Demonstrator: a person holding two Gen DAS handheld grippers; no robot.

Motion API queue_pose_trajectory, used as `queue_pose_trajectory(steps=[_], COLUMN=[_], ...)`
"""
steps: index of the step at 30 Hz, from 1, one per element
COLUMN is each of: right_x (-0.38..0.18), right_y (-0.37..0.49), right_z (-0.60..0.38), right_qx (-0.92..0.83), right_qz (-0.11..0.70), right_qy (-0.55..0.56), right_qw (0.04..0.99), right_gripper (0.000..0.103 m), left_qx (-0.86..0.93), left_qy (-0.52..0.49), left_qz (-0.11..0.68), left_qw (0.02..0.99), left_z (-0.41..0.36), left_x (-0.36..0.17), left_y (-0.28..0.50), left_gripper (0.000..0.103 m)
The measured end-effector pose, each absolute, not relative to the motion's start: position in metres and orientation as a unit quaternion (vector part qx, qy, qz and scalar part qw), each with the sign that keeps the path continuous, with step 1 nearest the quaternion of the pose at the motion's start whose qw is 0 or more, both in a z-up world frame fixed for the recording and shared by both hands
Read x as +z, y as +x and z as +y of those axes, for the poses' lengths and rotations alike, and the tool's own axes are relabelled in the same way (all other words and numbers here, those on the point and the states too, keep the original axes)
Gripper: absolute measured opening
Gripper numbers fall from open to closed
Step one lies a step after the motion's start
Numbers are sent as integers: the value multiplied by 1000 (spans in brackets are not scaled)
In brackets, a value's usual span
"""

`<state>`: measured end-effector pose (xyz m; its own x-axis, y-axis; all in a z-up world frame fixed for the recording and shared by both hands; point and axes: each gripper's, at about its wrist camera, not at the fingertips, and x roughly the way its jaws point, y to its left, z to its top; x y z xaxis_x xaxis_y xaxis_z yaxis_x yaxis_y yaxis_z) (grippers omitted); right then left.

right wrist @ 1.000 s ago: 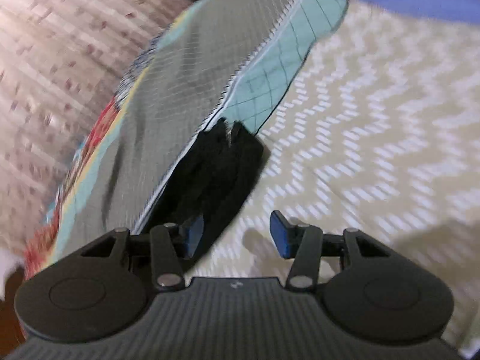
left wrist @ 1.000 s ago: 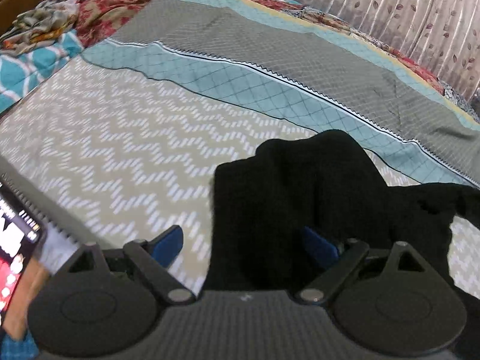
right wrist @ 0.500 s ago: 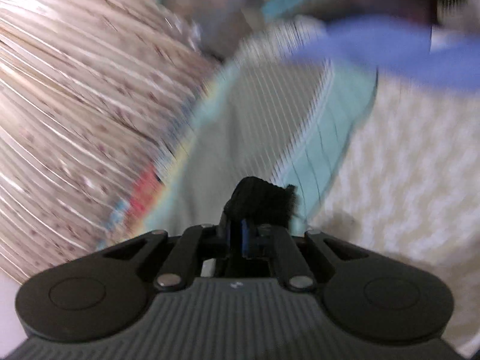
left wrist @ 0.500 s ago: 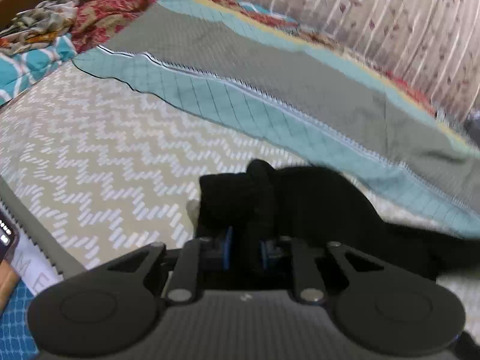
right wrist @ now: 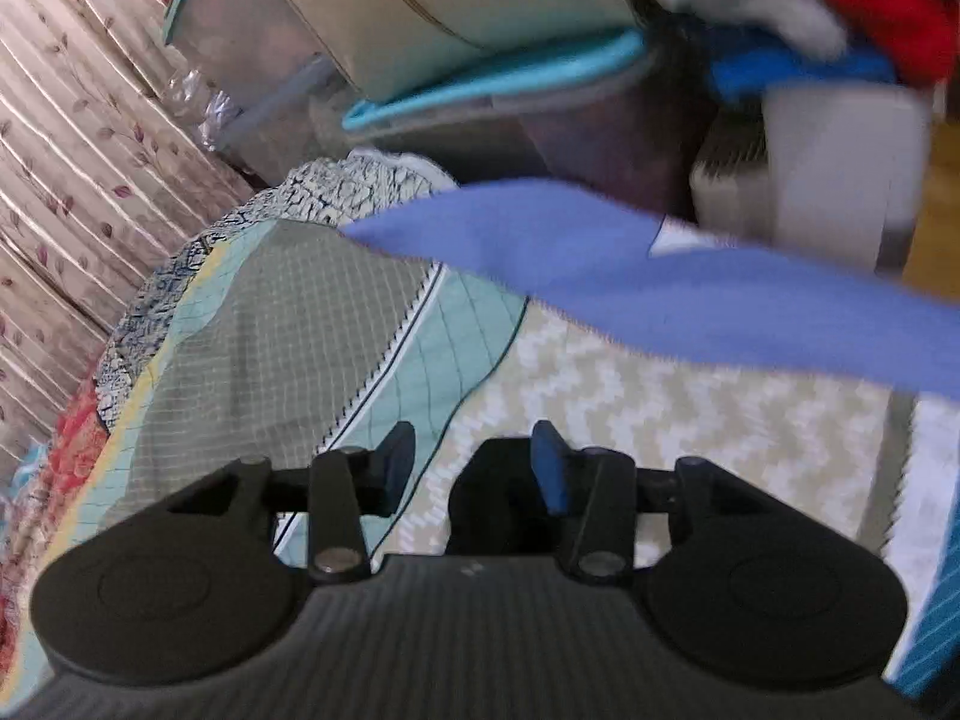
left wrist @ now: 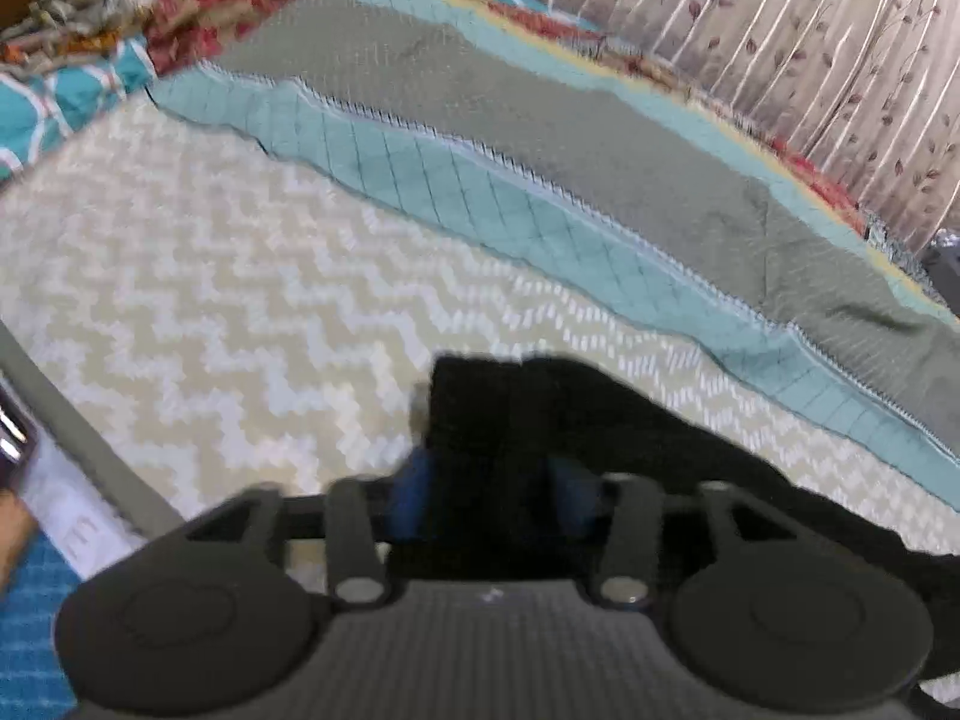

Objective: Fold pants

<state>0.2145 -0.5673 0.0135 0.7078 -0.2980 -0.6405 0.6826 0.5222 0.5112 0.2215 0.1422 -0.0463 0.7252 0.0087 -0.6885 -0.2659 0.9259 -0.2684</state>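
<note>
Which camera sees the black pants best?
The left wrist view: the black pants lie bunched on the zigzag bedspread, filling the foreground. The right wrist view shows only a small dark bit low down, possibly the pants.

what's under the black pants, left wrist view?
The pants lie on the chevron bedsheet, which shows all around them. Whatever is directly beneath the fabric is covered; the gripper body hides their near edge.
</note>
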Motion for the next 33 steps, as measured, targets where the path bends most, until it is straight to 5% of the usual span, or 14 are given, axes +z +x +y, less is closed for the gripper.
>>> queue_pose_trajectory(steps=[5, 12, 13, 15, 16, 17, 18, 24, 25, 27, 28, 30, 32, 33], right_x=[4, -11, -21, -44, -52, -53, -51, -9, -3, -3, -3, 4, 16, 17], right_y=[220, 283, 293, 307, 310, 311, 315, 324, 327, 340, 343, 330, 299, 283], right_z=[-547, -486, -479, -471, -468, -463, -457, -458, -456, -452, -452, -464, -491, -507], right_qx=[-243, -167, -172, -185, -193, -205, -200, -157, -147, -133, -137, -155, -176, -201], right_qz=[278, 403, 419, 450, 455, 448, 446, 327, 312, 329, 346, 327, 287, 277], right_qy=[370, 284, 271, 259, 251, 221, 195, 258, 264, 269, 262, 260, 290, 306], right_qw=[853, 854, 850, 834, 832, 842, 850, 896, 901, 895, 890, 895, 896, 888], right_gripper=[46, 66, 68, 70, 61, 31, 6, 6, 9, 32, 51, 51, 50, 50], left_qx=[87, 22, 15, 21, 36, 43, 41, 87, 113, 145, 149, 136, 133, 135], left_qy=[-157, -25, -11, -2, 8, 15, 11, -59, -72, -75, -72, -78, -78, -81], left_qz=[310, 367, 389, 413, 411, 401, 395, 316, 313, 340, 366, 390, 383, 374], left_qw=[934, 929, 921, 911, 911, 915, 918, 943, 940, 926, 916, 907, 911, 914], left_z=[150, 103, 96, 86, 81, 78, 78, 97, 100, 101, 102, 105, 111, 114], left_x=[-20, -49, -62, -78, -82, -80, -76, -42, -43, -51, -57, -61, -55, -50], left_y=[217, 281, 292, 300, 300, 298, 295, 279, 281, 293, 300, 299, 283, 274], left_gripper=[101, 103, 98, 72, 62, 42, 38, 34, 39, 55, 59, 62, 86, 88])
